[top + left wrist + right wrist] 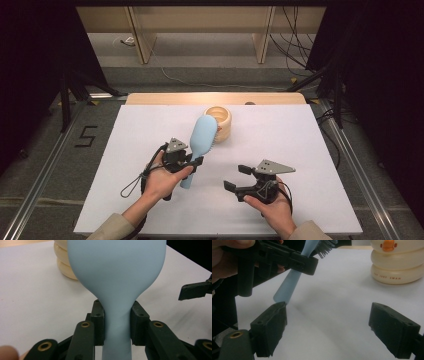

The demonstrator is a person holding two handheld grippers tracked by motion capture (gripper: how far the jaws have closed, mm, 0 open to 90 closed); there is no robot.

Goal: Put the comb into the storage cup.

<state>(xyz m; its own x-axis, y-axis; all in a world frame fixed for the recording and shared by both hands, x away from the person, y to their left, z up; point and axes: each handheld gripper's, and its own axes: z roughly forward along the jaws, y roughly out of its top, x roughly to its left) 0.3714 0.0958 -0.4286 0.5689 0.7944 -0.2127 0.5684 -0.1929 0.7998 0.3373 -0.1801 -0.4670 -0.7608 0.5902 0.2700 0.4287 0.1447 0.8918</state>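
A light blue hairbrush (200,142) is held above the white table, its head pointing toward the cream ribbed cup (219,123). My left gripper (192,164) is shut on the brush's handle (117,322), one pad on each side. In the right gripper view the brush handle (287,286) slants down from the left gripper (299,261), with dark bristles (325,247) at the top. My right gripper (237,177) stands open to the right of the brush, nothing between its pads (327,332). The cup (397,262) carries an orange duck bill and small lettering.
The white table top (280,145) has bare room at the right and front. A wooden strip (215,98) borders its far edge. Cables (170,75) lie on the floor beyond, and metal rails (350,155) flank the table.
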